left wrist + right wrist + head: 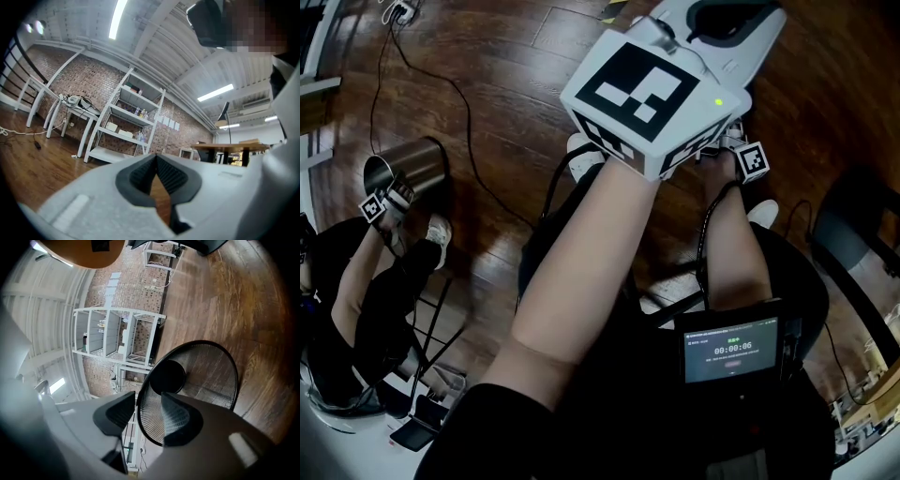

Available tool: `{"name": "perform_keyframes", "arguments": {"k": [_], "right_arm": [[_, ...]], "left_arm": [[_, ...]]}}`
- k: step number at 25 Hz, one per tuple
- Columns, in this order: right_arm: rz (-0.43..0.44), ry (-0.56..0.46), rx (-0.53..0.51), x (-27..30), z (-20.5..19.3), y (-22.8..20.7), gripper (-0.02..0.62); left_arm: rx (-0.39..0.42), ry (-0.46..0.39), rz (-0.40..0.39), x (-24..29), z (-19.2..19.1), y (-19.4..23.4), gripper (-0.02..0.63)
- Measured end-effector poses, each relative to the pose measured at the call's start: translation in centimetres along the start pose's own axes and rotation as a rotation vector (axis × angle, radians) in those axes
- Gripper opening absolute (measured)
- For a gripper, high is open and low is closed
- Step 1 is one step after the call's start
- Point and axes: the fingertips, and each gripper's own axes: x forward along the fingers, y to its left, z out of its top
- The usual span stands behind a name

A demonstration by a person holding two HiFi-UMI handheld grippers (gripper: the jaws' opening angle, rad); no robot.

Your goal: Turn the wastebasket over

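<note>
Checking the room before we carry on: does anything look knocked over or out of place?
Yes: the round, dark wire-mesh wastebasket lies on its side on the brown wooden floor, mouth facing the right gripper, whose open jaws straddle its rim. It looks empty; no spill shows.

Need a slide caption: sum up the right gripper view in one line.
Open right tool straddles the rim of a black mesh wastebasket, its mouth facing the camera, wooden floor behind.
</note>
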Motion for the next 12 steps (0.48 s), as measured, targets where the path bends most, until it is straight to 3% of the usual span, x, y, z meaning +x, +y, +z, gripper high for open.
{"name": "perform_keyframes", "arguments": {"k": [4, 8, 12], "right_arm": [[0.013, -0.007, 0.002, 1.9, 0.1, 0.1, 0.175], [0.037, -0.031, 0.026, 3.8, 0.3, 0.6, 0.087], [0.008, -0.101, 0.073, 5.3, 1.9, 0.6, 0.026]], "left_arm": [[-0.003, -0.001, 0.007, -0.2, 0.1, 0.4, 0.003], [-0.007, 0.0, 0.018, -0.5, 0.2, 1.0, 0.003], [-0.02, -0.013, 0.038, -0.9, 0.5, 1.8, 0.003]]}}
